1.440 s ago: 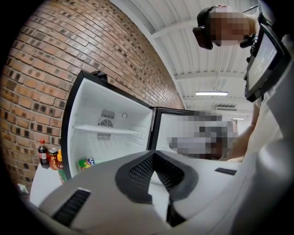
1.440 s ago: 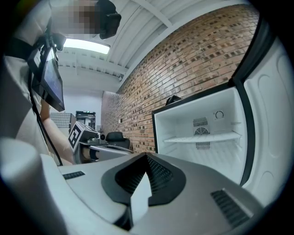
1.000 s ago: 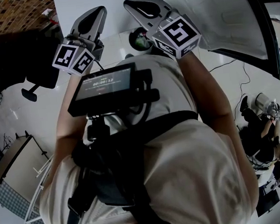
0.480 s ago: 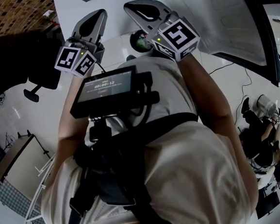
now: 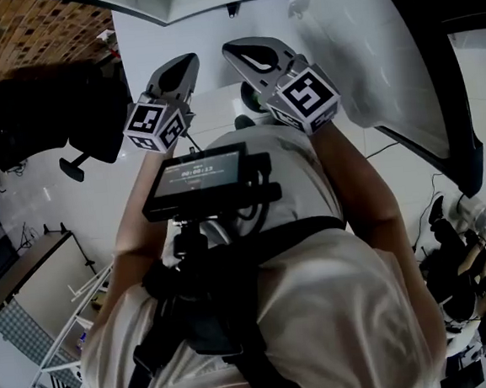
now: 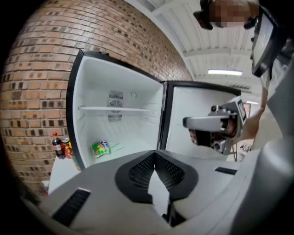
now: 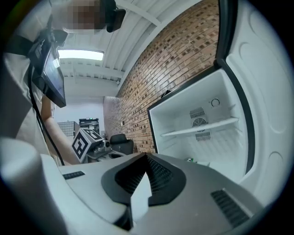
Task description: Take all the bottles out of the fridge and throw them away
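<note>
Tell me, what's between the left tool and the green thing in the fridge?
Nothing. The left gripper view shows only bare white fridge floor between the left tool and the green thing.

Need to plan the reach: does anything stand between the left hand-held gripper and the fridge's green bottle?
Nothing visible: the fridge door is open, and the left hand-held gripper faces the green bottle.

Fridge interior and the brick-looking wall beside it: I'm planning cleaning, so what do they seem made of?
Fridge interior: apparently smooth white moulded plastic, judging by its even sheen and moulded vent slots. Wall: rough matte brick, with red-brown courses and pale mortar lines.
</note>
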`<move>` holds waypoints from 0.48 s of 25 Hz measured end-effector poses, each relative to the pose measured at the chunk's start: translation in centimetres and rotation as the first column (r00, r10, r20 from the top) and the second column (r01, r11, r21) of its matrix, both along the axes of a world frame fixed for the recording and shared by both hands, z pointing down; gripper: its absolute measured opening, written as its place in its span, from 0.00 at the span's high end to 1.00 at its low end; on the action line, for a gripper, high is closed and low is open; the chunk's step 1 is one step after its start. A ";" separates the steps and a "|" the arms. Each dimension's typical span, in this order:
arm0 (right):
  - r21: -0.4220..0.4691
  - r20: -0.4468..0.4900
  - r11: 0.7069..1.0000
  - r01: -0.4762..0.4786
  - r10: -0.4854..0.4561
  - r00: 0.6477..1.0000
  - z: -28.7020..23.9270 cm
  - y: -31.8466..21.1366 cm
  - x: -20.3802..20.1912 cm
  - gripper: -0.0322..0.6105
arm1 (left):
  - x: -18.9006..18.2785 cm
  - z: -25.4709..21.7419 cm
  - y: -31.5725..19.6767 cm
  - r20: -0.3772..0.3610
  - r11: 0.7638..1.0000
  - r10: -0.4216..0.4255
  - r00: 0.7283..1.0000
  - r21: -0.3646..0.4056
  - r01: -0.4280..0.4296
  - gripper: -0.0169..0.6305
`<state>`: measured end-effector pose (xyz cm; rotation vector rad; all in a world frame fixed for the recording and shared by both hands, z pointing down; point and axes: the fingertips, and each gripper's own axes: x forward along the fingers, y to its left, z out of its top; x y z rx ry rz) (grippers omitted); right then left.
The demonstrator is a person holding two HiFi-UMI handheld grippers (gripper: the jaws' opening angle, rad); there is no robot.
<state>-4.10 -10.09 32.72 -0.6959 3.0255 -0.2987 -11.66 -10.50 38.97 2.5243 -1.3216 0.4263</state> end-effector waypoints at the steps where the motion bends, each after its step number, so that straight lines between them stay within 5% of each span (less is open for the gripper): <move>1: -0.007 0.005 1.000 0.008 -0.008 1.000 0.3 -0.1 0.2 0.96 | -0.2 1.1 -0.2 0.049 1.000 -0.011 0.999 -0.027 0.012 0.95; 12: -0.057 -0.009 0.998 0.007 -0.008 1.000 2.5 -2.8 1.9 0.96 | -1.1 4.8 -6.8 0.384 0.992 -0.018 0.923 -0.109 0.065 0.95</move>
